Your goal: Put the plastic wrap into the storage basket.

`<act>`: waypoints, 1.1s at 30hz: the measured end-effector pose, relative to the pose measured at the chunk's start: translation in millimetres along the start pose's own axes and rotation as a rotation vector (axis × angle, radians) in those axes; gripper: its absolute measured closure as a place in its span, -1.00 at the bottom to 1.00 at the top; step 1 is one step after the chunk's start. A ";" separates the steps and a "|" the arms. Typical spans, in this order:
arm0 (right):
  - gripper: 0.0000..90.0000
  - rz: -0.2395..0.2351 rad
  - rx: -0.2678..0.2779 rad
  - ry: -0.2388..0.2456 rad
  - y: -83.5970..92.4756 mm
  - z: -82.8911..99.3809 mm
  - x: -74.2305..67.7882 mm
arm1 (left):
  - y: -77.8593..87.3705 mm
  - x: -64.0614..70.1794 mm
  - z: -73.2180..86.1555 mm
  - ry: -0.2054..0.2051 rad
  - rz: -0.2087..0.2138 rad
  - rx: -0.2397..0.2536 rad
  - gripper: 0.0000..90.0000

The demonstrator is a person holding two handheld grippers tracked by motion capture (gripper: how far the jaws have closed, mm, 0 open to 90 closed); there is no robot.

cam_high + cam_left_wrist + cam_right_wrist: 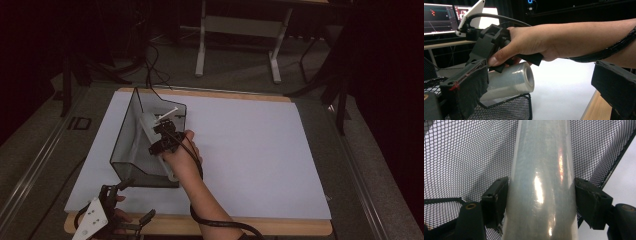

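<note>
The black mesh basket (131,150) sits on the white sheet (250,150) at the table's left side, and a roll of clear film (541,182) lies in it, one open end poking over the basket's low edge. The right gripper (541,195) clamps that roll, a jaw pressed to each side. The left gripper (127,200) hovers at the near table edge, jaws spread wide, holding nothing. The roll's far end is cut off from sight.

Wooden table (210,226), white sheet (250,150) laid flat covering nearly all of it, black mesh basket (131,145) standing on the sheet's left half, toward the sheet's front edge.
</note>
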State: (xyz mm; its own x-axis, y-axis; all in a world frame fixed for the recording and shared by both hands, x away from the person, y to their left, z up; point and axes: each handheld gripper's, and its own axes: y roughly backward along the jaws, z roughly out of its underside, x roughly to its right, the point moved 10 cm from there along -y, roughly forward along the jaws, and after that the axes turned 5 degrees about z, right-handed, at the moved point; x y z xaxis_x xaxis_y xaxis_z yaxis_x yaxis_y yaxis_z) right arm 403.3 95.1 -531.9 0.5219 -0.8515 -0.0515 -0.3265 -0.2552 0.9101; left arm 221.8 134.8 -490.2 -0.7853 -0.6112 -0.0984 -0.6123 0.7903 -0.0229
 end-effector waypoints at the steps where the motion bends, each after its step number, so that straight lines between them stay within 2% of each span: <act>1: -0.32 0.001 0.003 -0.001 0.5 0.0 1.0 | -0.3 0.0 0.2 0.002 0.001 -0.001 -0.97; 3: -0.32 0.000 0.007 -0.001 1.6 -0.1 1.9 | -0.7 0.1 0.6 0.004 0.002 -0.001 -0.97; 4: -0.32 0.010 0.036 0.000 5.9 -2.5 4.1 | -0.8 0.1 0.9 0.005 0.004 -0.003 -0.97; 8: -0.33 0.039 0.076 0.007 16.7 -7.6 10.4 | -1.9 0.2 2.2 0.004 0.004 -0.010 -0.97; 11: -0.28 0.000 0.077 0.000 20.7 -8.3 11.3 | -3.0 1.1 2.5 0.006 0.006 -0.011 -0.97; 17: -0.29 -0.004 0.079 0.017 22.1 -5.6 12.3 | -2.9 1.0 2.7 0.008 0.005 -0.011 -0.97; 19: -0.36 -0.011 0.098 0.026 26.2 -6.4 12.4 | -2.5 0.6 3.0 0.007 0.004 -0.013 -0.97; 23: -0.55 -0.055 0.132 0.025 34.4 -7.9 13.6 | -2.4 0.5 2.7 0.008 0.003 -0.012 -0.97; 25: -0.68 -0.072 0.143 0.057 37.3 -6.8 14.5 | -2.5 1.0 2.4 0.008 0.005 -0.010 -0.97; 27: -0.70 -0.084 0.156 0.060 39.6 -7.0 14.9 | -2.6 0.8 2.8 0.007 0.003 -0.011 -0.97; 29: -0.70 -0.101 0.203 0.089 48.1 -6.9 18.2 | -3.0 0.2 3.6 0.008 0.003 -0.017 -0.97; 33: -0.68 -0.136 0.238 0.131 60.6 -3.1 18.7 | -2.7 0.3 3.3 0.009 0.002 -0.015 -0.97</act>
State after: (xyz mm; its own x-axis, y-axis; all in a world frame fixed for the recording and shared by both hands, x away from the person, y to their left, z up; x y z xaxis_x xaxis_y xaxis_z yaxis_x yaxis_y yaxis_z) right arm 395.7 65.2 -476.4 0.6659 -0.7394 -0.0989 -0.4135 -0.4762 0.7760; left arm 223.5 132.6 -493.4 -0.7871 -0.6103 -0.0893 -0.6122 0.7907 -0.0082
